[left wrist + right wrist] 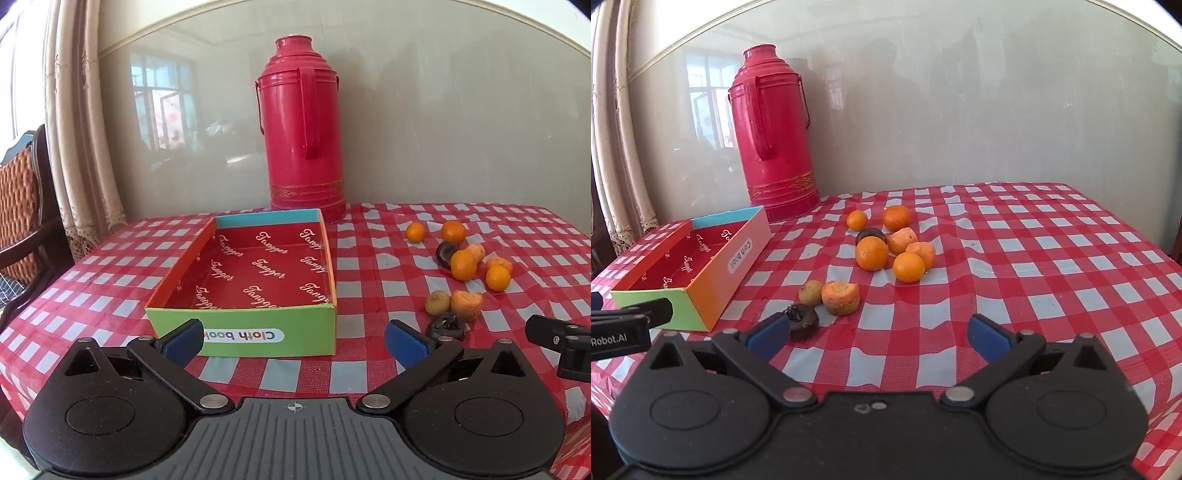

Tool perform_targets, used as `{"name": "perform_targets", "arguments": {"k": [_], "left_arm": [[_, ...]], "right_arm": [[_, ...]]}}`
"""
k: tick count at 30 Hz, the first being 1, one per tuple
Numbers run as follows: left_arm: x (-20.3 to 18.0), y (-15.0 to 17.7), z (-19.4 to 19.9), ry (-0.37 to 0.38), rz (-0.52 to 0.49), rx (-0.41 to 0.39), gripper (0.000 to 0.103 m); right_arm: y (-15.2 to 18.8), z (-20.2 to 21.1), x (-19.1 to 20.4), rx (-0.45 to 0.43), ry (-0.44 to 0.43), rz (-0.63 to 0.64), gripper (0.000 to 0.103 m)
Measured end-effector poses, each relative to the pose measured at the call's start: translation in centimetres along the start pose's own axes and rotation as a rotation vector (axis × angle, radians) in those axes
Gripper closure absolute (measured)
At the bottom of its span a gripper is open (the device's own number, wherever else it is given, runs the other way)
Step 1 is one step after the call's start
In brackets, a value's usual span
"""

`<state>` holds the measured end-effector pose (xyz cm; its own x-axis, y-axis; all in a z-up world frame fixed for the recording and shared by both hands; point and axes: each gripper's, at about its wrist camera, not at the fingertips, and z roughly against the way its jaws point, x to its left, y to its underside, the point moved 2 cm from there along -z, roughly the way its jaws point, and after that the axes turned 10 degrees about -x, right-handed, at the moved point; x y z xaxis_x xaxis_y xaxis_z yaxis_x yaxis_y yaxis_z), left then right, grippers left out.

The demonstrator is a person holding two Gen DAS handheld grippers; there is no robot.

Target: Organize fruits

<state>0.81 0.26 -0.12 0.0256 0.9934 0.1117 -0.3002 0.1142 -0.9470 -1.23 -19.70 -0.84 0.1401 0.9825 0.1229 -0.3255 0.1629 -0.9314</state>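
Left wrist view shows, going from left to right, the left tongs (293, 341) spread wide with nothing between the blue pads, held low just in front of the box (255, 273). The box is open and nothing lies inside it, so it probably serves as the place where the fruits must go. Behind it the red thermos (303, 125) stands upright at the wall, out of the way. To the right of the box, apart from it, the fruits (463, 264) lie loose on the checked cloth of the table (388, 369).

In the right wrist view the right tongs (879, 334) are also wide and hold nothing. They face the pile directly, likely because this side is nearer to it. The dark fruit (803, 322) lies just beside the left pad, with a greenish fruit (810, 292) and an orange chunk (841, 297) behind it. The oranges (871, 253) are grouped further back. No fruit is yet in the box.
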Motion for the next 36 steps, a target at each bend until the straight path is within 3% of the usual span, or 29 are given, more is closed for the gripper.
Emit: {"name": "perform_targets", "arguments": {"k": [36], "left_arm": [[0.03, 0.19, 0.02, -0.005, -0.015, -0.003, 0.0]], "right_arm": [[0.23, -0.11, 0.25, 0.008, -0.021, 0.039, 0.006]]}}
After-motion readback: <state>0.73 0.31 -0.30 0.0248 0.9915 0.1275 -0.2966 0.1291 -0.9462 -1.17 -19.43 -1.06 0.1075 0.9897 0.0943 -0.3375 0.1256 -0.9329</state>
